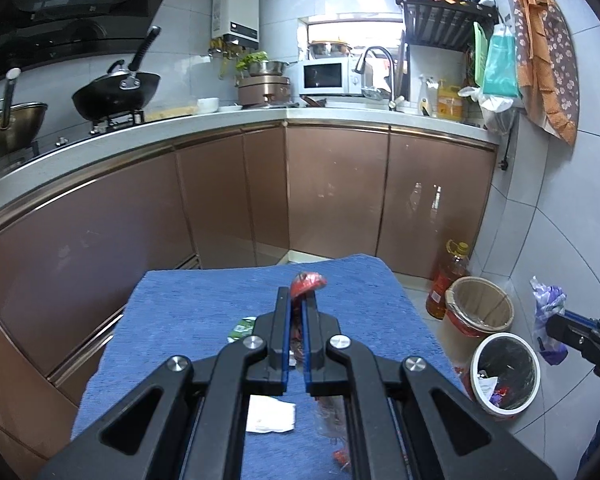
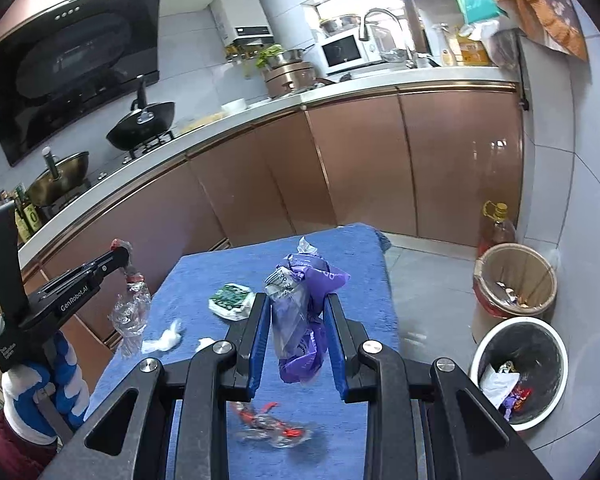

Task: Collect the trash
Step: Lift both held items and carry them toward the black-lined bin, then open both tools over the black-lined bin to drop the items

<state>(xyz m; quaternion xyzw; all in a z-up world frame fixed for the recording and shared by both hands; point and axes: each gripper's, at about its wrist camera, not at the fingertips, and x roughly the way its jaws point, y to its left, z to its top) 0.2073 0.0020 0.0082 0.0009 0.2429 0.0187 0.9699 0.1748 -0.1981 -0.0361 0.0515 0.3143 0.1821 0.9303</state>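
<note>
Left gripper (image 1: 298,300) jaws pinch red-clear wrapper (image 1: 307,282); right gripper (image 2: 298,308) jaws pinch purple bag (image 2: 304,320).

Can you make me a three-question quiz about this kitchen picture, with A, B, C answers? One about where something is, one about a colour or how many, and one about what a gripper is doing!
1. Where is the white bin?
A. On the floor, right of the blue-covered table
B. On the counter
C. On the table

2. What colour is the wrapper in the right gripper?
A. Yellow
B. Purple
C. Black

3. What is the left gripper doing?
A. Standing wide open
B. Resting in a bin
C. Shut on a clear crumpled wrapper with red ends

Answers:
1 A, it stands on the tiles beside the brown bin.
2 B, purple plastic shows between the blue pads.
3 C, the wrapper dangles from its closed tips.
</note>
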